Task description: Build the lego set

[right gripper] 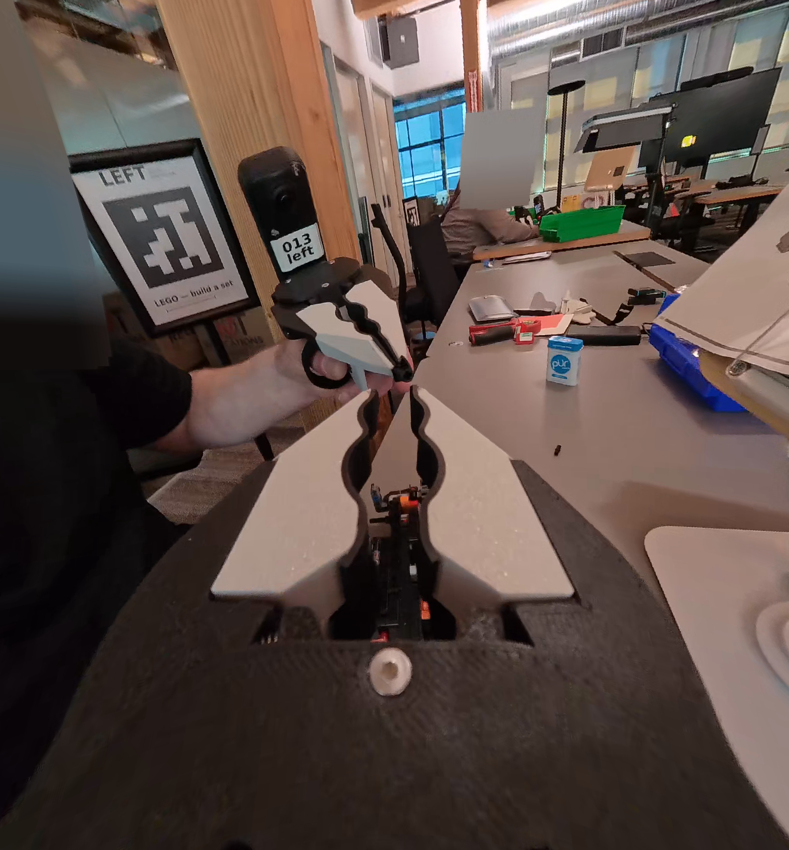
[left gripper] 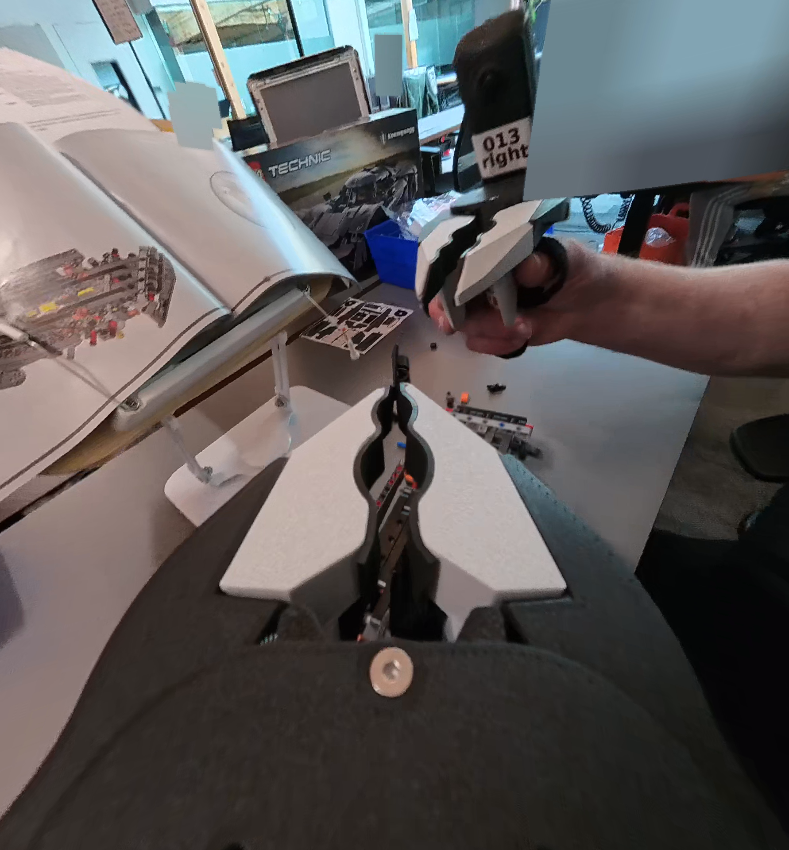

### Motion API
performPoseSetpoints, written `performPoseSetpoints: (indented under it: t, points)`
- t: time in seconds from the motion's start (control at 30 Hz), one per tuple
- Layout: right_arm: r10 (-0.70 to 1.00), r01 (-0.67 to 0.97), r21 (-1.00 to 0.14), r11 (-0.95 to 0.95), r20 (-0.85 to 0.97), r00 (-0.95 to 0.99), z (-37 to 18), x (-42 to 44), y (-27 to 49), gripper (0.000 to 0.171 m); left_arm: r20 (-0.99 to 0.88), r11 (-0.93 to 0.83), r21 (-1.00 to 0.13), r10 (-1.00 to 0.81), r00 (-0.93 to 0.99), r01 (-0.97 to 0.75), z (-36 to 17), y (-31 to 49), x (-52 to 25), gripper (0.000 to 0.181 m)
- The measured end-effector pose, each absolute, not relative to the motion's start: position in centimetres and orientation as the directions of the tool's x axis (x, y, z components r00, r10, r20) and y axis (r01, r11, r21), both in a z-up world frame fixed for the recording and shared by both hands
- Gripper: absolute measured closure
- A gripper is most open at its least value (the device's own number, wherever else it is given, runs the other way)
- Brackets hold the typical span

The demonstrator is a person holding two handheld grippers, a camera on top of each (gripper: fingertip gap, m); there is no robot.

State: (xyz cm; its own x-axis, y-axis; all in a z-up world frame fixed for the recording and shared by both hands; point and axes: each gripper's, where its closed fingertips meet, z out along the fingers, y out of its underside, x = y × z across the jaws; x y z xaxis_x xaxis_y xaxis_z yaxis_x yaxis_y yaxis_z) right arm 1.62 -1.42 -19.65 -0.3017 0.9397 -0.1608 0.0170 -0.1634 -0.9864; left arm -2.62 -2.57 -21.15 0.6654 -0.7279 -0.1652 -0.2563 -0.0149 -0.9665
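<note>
My left gripper (left gripper: 397,391) is shut on a small black lego piece (left gripper: 401,365) that sticks up out of its fingertips. The right wrist view shows the same piece (right gripper: 404,368) pinched at the left gripper's tip (right gripper: 399,363), held in the air just beyond my right gripper's tips. My right gripper (right gripper: 393,392) is open with nothing between its fingers. It also shows in the left wrist view (left gripper: 443,299), raised above the table. A partly built grey and black lego assembly (left gripper: 494,425) lies on the grey table (left gripper: 590,414).
An open instruction book (left gripper: 107,230) rests on a white stand at the left, with a sticker sheet (left gripper: 360,322), the set's box (left gripper: 337,184) and a blue bin (left gripper: 390,253) behind. Loose small pieces (left gripper: 496,387) lie near the assembly. A small blue and white container (right gripper: 564,361) and a red tool (right gripper: 498,333) sit farther off. The grippers' ends are close to 6 cm from one another.
</note>
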Motion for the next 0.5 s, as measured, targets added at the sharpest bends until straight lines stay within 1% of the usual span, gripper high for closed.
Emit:
performPoseSetpoints:
  t: [0.27, 0.5]
  points:
    - [0.969, 0.143, -0.990, 0.002, -0.033, -0.246, -21.8, -1.4, -2.6, 0.159, -0.165, -0.066, -0.950, -0.724, 0.669, -0.306, -24.1, -4.2, -6.1, 0.181]
    - [0.969, 0.263, -0.955, 0.137, 0.074, -0.234, -23.7, -5.0, -2.9, 0.160, -0.174, -0.089, -0.931, -0.742, 0.647, -0.353, -26.0, -4.9, -8.0, 0.181]
